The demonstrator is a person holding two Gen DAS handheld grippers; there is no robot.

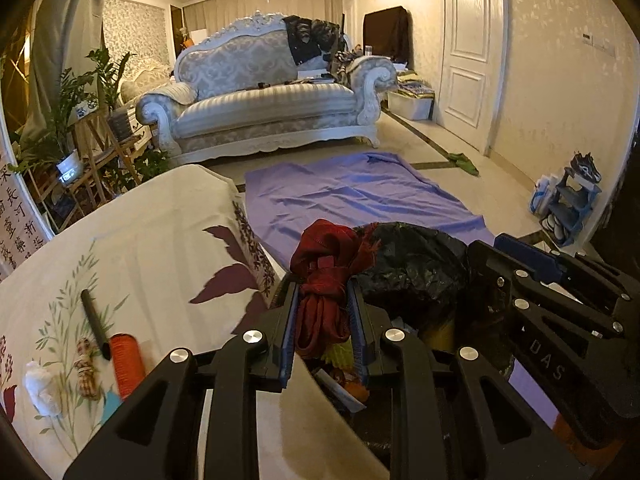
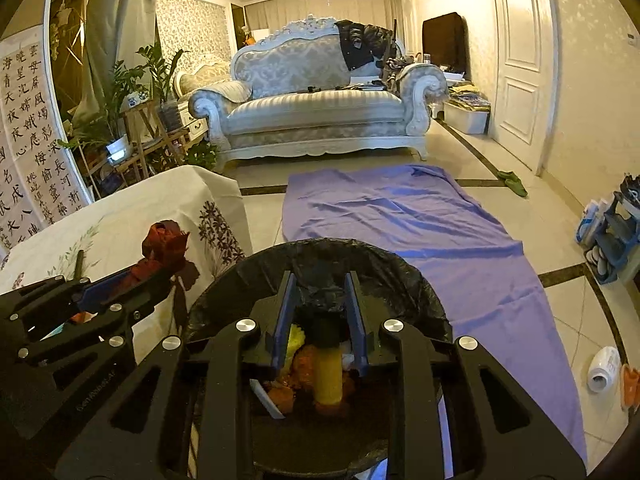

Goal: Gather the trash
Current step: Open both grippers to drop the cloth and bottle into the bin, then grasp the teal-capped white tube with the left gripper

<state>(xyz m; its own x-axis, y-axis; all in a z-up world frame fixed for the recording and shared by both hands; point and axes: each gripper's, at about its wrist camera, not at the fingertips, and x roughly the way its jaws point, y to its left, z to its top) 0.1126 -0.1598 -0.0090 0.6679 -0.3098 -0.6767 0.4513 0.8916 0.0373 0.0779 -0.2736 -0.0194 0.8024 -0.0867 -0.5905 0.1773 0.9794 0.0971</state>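
Left wrist view is showing your left gripper [image 1: 323,320] clamping its blue pads on a dark red bundle of cloth [image 1: 326,276], whose long axis is running along the fingers and bunching up past the tips. You are holding it right at the near-left edge of the bin [image 2: 320,256], which is sitting just to the right, lined with a black bag [image 1: 412,264]. Judging from this, the drop is turning on one thing: the cloth is lying beside the opening rather than squarely over it, so you are needing a short shift to the right before letting go.

Right wrist view is showing your right gripper [image 2: 320,312] already hanging over the bin mouth, its fingers standing apart around a dark-capped yellow tube [image 2: 328,376]; whether the pads are pressing on it I cannot tell. Orange and yellow scraps are lying beneath it.

On your left, the floral-clothed worktop [image 1: 160,240] is carrying more litter: a white wad [image 1: 40,388], a knotted string piece [image 1: 86,368], a dark stick [image 1: 94,320] and an orange roll [image 1: 126,364]. Beyond, a purple sheet [image 2: 400,216] is spreading across the tiled floor toward a pale sofa [image 2: 316,108].
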